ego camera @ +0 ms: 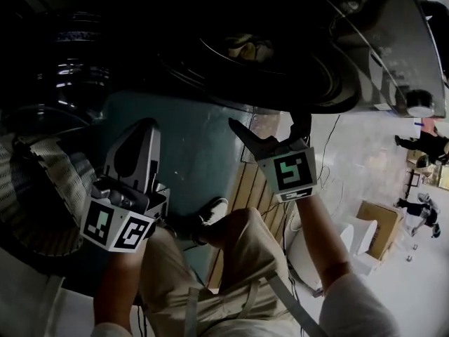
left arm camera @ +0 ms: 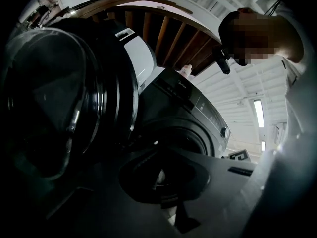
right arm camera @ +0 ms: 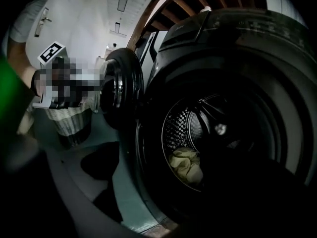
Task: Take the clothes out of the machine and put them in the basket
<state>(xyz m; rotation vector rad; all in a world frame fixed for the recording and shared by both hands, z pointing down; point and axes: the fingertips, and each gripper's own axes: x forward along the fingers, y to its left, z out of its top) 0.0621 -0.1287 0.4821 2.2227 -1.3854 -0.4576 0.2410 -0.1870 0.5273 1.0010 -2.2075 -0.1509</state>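
Currently nothing's out of the machine (ego camera: 379,48) yet. The clothes (right arm camera: 187,165), a pale yellowish crumpled lump, sit low in the drum (right arm camera: 176,125), a bit back from the opening. The round door (right arm camera: 121,88) is swung wide to the person's left.

Right claw (ego camera: 272,130): jaws spread wide, nothing between them. It's held up in front of the opening but outside it, well apart from the lump. In the right gripper view the lump lies straight ahead and a little low, framed between the two jaws, so the line of reach is approx along the claw's own axis: forward, then down into the drum.

Left claw (ego camera: 140,139): jaws drawn close together, shut or v. nearly so as far as its own view shows, and holding nothing. It's lower and further back, off to the door side, tilted up at the machine front rather than into the drum.

So the right one is clearly nearer the clothes and better lined up; my guess is it does the pick.

The lump is bunched w/ no obvious long axis, so jaw angle shouldn't matter much. Depth does: it's inside the rim, so the claw has to clear the lip first.

Basket (ego camera: 42,181), woven and pale, stands on the teal floor (ego camera: 203,146) at the person's left, just beside the left claw, on the far side from the right claw. Can't see inside it properly from here
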